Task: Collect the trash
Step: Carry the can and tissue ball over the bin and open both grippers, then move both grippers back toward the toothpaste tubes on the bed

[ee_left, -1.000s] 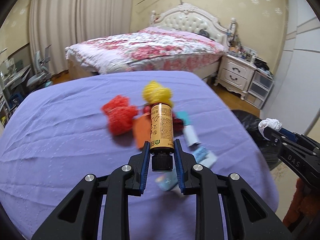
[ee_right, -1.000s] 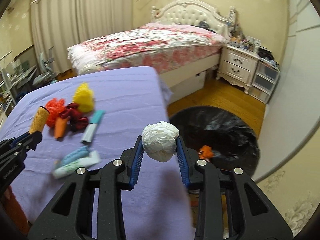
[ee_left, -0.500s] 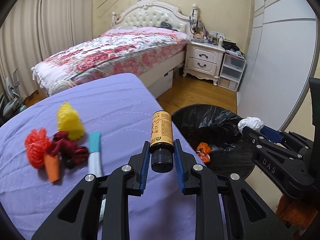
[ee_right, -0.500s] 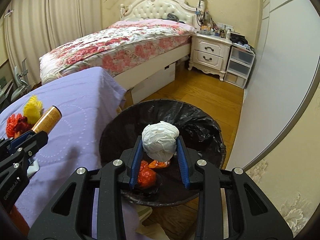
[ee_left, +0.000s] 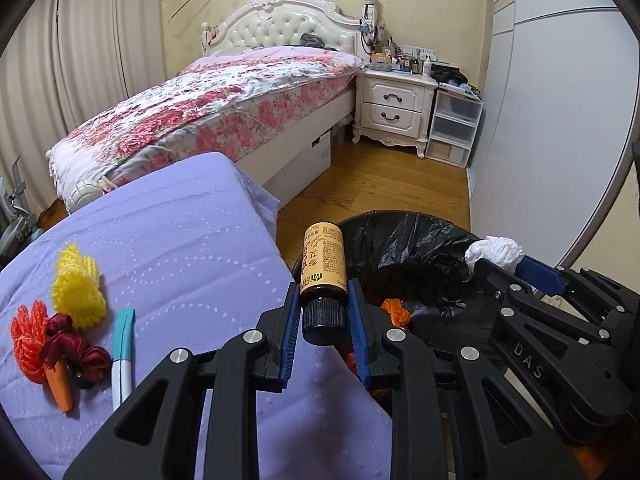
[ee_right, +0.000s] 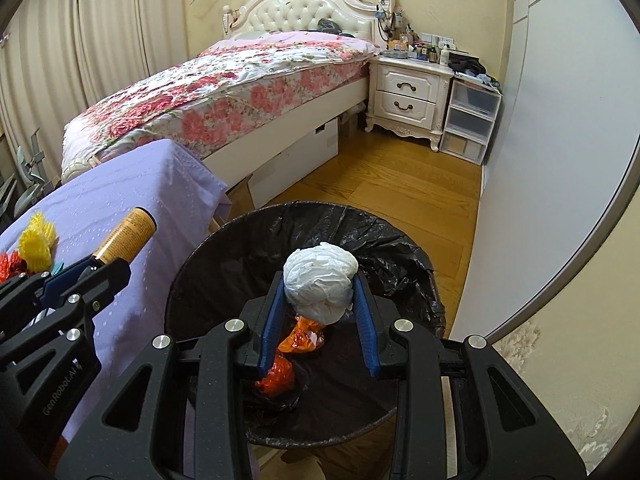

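Observation:
My left gripper (ee_left: pixel 323 312) is shut on an orange-labelled brown bottle (ee_left: pixel 323 264) by its black cap, held at the table's right edge beside the bin. My right gripper (ee_right: pixel 319 300) is shut on a crumpled white paper ball (ee_right: pixel 320 282) and holds it over the black-lined trash bin (ee_right: pixel 384 252). Orange wrappers (ee_right: pixel 302 336) lie in the bin. The bottle also shows in the right wrist view (ee_right: pixel 126 236), and the paper ball in the left wrist view (ee_left: pixel 496 252). The bin's liner (ee_left: pixel 416 248) shows there too.
On the purple table (ee_left: pixel 180 240) lie a yellow foam net (ee_left: pixel 76 288), an orange foam net (ee_left: pixel 28 340), dark red ribbon (ee_left: pixel 80 352), an orange piece (ee_left: pixel 60 388) and a teal-white tube (ee_left: pixel 122 356). A floral bed (ee_left: pixel 224 96) and white nightstand (ee_left: pixel 394 108) stand behind.
Both grippers swung right from over the table toward the bin. The right one now holds the paper ball over the bin's opening; the left has brought the bottle to the table edge.

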